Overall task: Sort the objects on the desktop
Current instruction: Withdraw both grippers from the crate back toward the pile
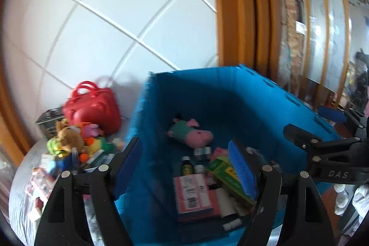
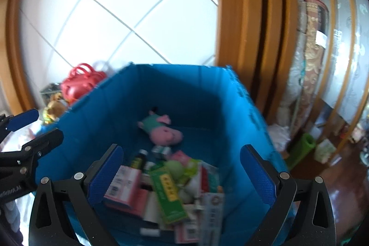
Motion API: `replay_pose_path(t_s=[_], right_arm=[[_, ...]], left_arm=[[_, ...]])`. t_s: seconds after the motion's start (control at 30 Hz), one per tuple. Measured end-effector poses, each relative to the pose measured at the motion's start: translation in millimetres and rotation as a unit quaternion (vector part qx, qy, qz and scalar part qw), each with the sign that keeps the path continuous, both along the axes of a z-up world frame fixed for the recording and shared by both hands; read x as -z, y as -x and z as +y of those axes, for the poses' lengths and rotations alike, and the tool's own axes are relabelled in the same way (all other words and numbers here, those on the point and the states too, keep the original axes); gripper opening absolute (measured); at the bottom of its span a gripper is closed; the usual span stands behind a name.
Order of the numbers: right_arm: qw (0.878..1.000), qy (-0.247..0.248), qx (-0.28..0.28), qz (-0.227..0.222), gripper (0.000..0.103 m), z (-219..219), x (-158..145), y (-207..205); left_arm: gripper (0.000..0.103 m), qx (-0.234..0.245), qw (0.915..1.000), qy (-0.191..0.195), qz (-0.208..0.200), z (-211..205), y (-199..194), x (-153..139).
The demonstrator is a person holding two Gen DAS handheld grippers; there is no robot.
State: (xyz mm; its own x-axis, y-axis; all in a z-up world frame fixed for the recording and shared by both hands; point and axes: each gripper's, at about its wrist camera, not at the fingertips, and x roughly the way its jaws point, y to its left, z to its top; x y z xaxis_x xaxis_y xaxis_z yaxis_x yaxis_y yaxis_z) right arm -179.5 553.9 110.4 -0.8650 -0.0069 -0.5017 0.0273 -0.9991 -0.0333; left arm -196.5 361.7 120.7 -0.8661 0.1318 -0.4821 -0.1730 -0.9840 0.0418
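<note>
Both pairs of fingers stand apart with nothing between them. The left gripper (image 1: 184,167) hangs at the near left corner of the blue bin (image 1: 265,93), one finger outside its left wall and one over the inside; the right gripper (image 2: 182,174) hangs over the bin's near end, both fingers above the contents.

Inside the bin, at the near end, lies a loose heap: a pink box (image 1: 192,196) with a barcode, a green box (image 2: 169,190) lying across the others, a dark bottle (image 1: 186,165), and more cartons and small containers too blurred to count. One pink plush pig (image 2: 161,130) in a green top lies alone toward the far wall.

Left of the bin, on the desk, waits what is probably still to be sorted: one red handbag (image 1: 93,111), a brown plush bear (image 1: 69,134) in front of it, a few other bright soft toys, and some flat packets nearer the camera. I cannot give a sure count there.

The soft toys should be light and squashy, so a pinch across the body or head ought to hold well. The cartons look light but crushable; best taken across their narrow faces. The bottle may be glass and slippery, so grip its body, not the cap. The handbag looks stiff and smooth; its looped handles seem the easiest hold.
</note>
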Motion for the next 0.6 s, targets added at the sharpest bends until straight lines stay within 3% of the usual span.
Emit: replay_pose_path(t_s=[0.3,0.6], right_arm=[[0.993,0.035,-0.103,0.043,0.103,-72.6,-6.5,-6.3],[0.984,0.029,-0.173,0.046,0.103,-167.4,-3.0,-10.8]], left_arm=[[0.077,-0.120,0.9927,0.002,-0.003,-105.9,-32.3,15.3],[0.077,-0.251,0.9662,-0.017,-0.058,-258.6,-61.7,63.5]])
